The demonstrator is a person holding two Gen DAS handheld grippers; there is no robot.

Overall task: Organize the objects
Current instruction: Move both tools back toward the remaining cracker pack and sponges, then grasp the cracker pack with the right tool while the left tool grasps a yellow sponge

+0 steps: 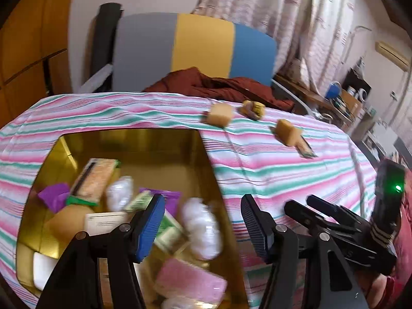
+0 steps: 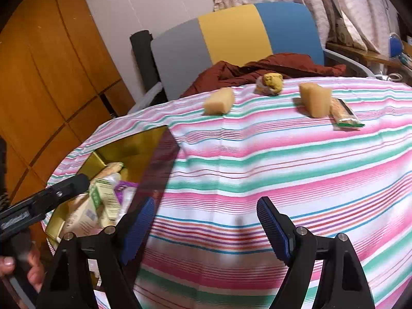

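Evidently both grippers, left (image 1: 203, 228) and right (image 2: 206, 229), gaped empty. The box (image 1: 134, 139) gathered sorted goods; two sponges (image 2: 219, 101) waited at twelve o'clock.

Pink, green and white striped tablecloth (image 2: 283, 170), gold box (image 1: 154, 144), tan sponges (image 2: 219, 101), grey-yellow-blue chair (image 1: 195, 43), blue-padded tongs (image 2: 206, 228)

Before you, a striped cloth (image 2: 257, 154) covers the surface, bearing a gold box (image 1: 154, 141) at left and, along the far edge, two sponges (image 2: 219, 101) (image 2: 315, 99), a yellow bundle (image 2: 270, 83) and a wrapped packet (image 2: 345, 114).
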